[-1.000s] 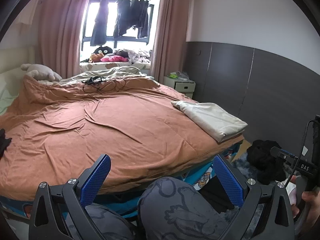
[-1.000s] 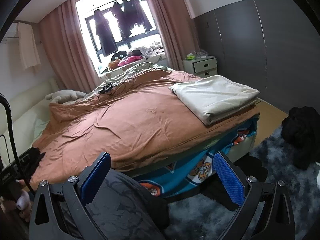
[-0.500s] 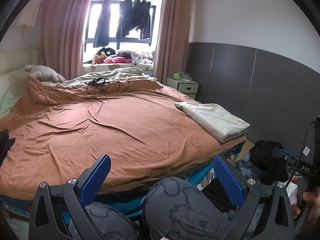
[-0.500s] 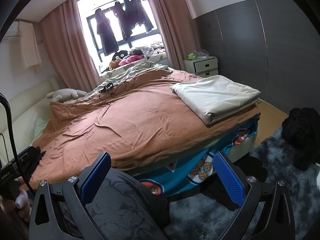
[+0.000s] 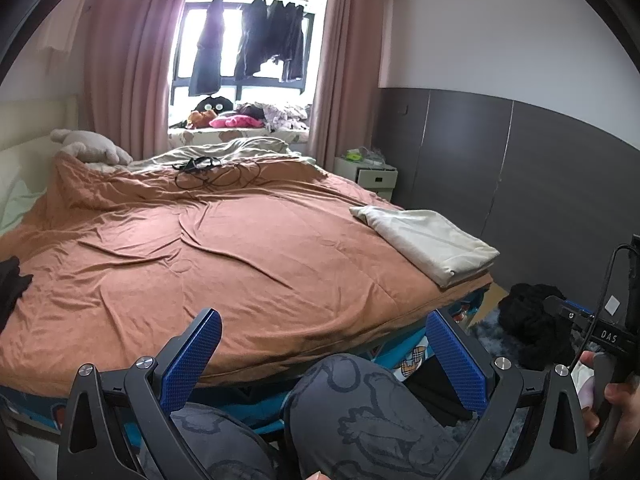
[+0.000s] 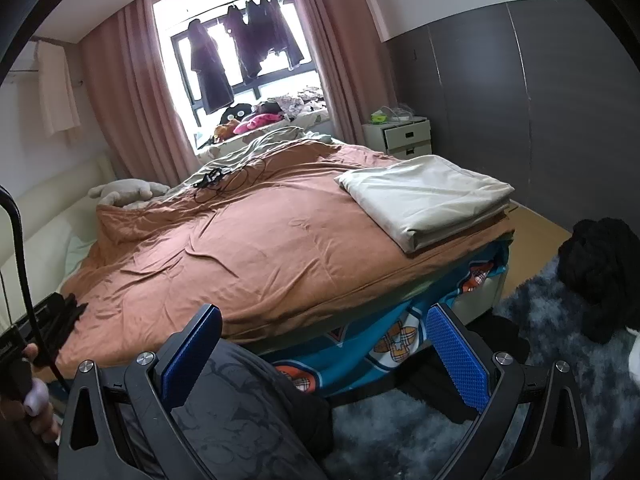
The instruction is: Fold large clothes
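A folded beige cloth [image 5: 428, 238] [image 6: 428, 196] lies on the right corner of the bed, on the rust-brown cover [image 5: 208, 256] [image 6: 248, 248]. A dark garment [image 5: 10, 284] [image 6: 60, 316] lies at the bed's left edge. A black heap of clothing [image 5: 532, 324] [image 6: 600, 272] sits on the floor rug to the right. My left gripper [image 5: 320, 356] is open and empty, held low over the person's patterned knees [image 5: 360, 412], short of the bed's near edge. My right gripper [image 6: 324, 356] is open and empty too, above a knee and the blue bed skirt [image 6: 384, 344].
A tangle of black cables [image 5: 212, 170] lies far back on the bed, a plush toy [image 5: 90, 148] at the head. A white nightstand [image 6: 404, 134] stands by the grey wall panels. Clothes hang at the window [image 5: 248, 48]. A shaggy grey rug [image 6: 520, 420] covers the floor.
Both views have tilted and shifted slightly, so the bed sits a little lower in the left wrist view. Both grippers stay open and empty.
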The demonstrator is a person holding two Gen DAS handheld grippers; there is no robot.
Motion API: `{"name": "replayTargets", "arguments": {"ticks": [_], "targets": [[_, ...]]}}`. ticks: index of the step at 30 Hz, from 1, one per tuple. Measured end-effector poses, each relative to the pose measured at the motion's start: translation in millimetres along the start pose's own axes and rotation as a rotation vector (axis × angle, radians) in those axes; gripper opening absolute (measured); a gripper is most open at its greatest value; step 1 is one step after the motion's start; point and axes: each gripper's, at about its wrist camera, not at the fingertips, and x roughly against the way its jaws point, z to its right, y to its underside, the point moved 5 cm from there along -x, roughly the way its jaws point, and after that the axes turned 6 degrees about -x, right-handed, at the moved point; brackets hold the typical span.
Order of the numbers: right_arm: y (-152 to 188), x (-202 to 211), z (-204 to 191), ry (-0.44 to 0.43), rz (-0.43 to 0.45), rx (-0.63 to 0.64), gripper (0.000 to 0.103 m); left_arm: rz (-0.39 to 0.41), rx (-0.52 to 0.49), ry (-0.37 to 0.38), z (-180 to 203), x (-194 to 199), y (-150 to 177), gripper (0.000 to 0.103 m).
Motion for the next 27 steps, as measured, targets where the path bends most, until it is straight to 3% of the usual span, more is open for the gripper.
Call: {"name": "replayTargets", "arguments": {"ticks": [27], "targets": [[1.9,3.7,1.4,-0.001,-0.006,-0.005,0.103,0.009,-0.001,0.004,2.7,8.3,1.0,0.102]]}}
